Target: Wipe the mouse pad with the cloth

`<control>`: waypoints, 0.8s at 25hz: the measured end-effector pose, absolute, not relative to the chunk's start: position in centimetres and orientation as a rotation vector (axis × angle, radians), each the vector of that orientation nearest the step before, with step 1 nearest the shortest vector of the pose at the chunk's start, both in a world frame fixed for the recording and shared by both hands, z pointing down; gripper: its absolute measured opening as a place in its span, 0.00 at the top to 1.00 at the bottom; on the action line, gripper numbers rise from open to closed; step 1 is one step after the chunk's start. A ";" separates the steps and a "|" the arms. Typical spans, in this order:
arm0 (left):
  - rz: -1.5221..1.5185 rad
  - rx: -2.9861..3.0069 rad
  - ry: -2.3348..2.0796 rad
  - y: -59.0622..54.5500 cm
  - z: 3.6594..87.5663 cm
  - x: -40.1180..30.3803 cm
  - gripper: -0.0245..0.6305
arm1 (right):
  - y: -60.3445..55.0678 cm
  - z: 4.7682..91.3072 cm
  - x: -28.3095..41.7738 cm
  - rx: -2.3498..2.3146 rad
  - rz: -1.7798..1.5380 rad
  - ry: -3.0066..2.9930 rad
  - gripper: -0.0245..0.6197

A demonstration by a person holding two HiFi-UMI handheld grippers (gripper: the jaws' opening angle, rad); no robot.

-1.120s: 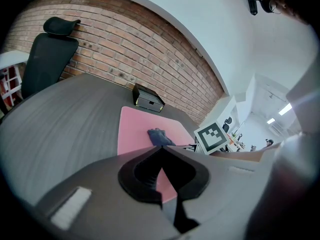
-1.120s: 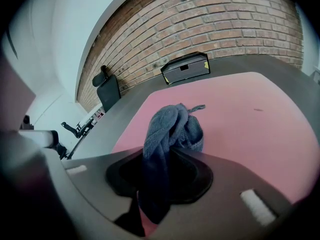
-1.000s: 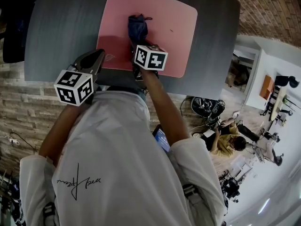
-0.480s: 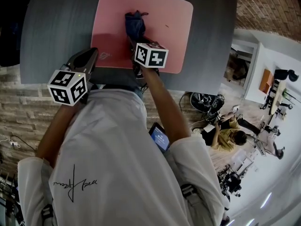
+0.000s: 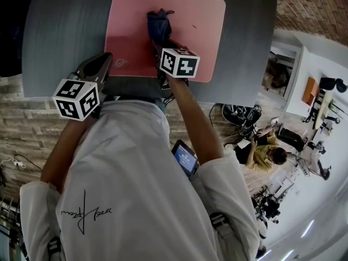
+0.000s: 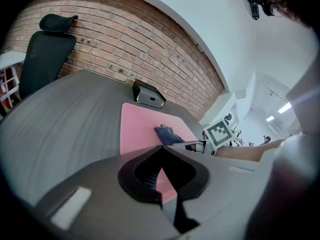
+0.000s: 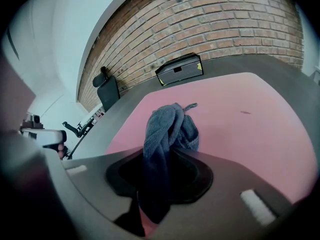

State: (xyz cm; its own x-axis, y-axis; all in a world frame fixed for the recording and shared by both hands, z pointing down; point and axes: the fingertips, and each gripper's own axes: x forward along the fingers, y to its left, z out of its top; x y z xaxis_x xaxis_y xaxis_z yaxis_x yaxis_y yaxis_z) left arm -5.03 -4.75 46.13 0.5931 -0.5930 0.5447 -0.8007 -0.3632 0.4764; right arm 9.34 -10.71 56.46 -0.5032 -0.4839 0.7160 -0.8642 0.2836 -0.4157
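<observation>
A pink mouse pad (image 5: 190, 15) (image 6: 135, 129) (image 7: 240, 124) lies on the dark grey desk (image 5: 65, 31). A bunched dark blue cloth (image 5: 157, 27) (image 7: 167, 129) (image 6: 167, 133) rests on the pad near its middle. My right gripper (image 5: 162, 45) (image 7: 155, 204) is shut on the cloth, whose near end hangs down between the jaws. My left gripper (image 5: 98, 67) (image 6: 162, 184) hovers at the pad's near left corner, shut with nothing in it.
A black box (image 6: 148, 94) (image 7: 179, 69) stands at the desk's far edge by the brick wall. A black office chair (image 6: 42, 49) is at the far left. The desk's near edge (image 5: 136, 88) runs just under both grippers.
My right gripper and the cloth have shifted slightly right and back on the pad. The left gripper has stayed near the pad's left corner.
</observation>
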 end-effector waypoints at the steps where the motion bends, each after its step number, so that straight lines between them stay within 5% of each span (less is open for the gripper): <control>1: 0.366 2.089 -1.099 -4.8 46.2 -5.1 0.94 | -10.8 56.5 9.4 1.206 1.114 -2.104 0.79; 20: 0.387 2.078 -1.077 -4.8 47.0 -5.1 0.94 | -10.8 56.8 12.5 1.254 1.140 -2.066 0.79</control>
